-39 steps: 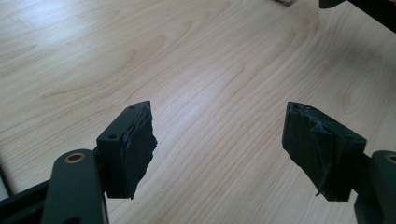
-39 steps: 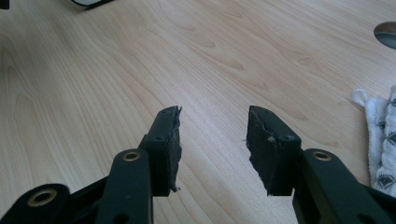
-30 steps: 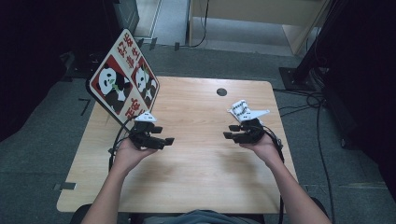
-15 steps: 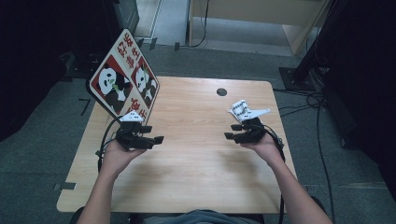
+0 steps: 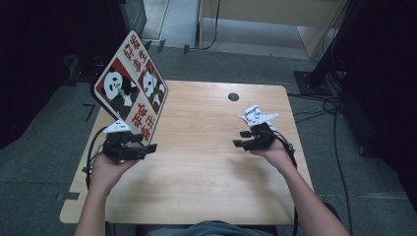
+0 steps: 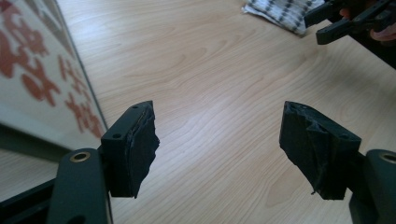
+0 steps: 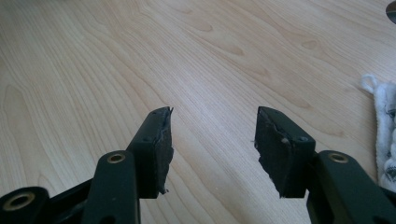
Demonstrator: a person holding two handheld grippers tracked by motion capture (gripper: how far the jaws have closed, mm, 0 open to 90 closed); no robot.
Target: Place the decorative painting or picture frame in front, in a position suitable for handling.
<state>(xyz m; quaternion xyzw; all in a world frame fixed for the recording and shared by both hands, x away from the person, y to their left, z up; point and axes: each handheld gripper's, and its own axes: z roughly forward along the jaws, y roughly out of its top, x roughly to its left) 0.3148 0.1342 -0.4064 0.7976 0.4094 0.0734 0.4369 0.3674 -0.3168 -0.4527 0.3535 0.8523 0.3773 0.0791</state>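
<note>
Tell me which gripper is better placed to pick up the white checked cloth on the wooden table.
Right, most likely. The right gripper hangs open just beside the white checked cloth, which shows at the edge of its own view. The left gripper, also open, sits across the wooden table by the panda sign.

cloth (image 5: pixel 254 114): white with dark checks, crumpled, lying flat on table's far right part | panda sign (image 5: pixel 131 93): diamond-shaped board, two pandas, red characters, standing tilted at table's far left edge
</note>
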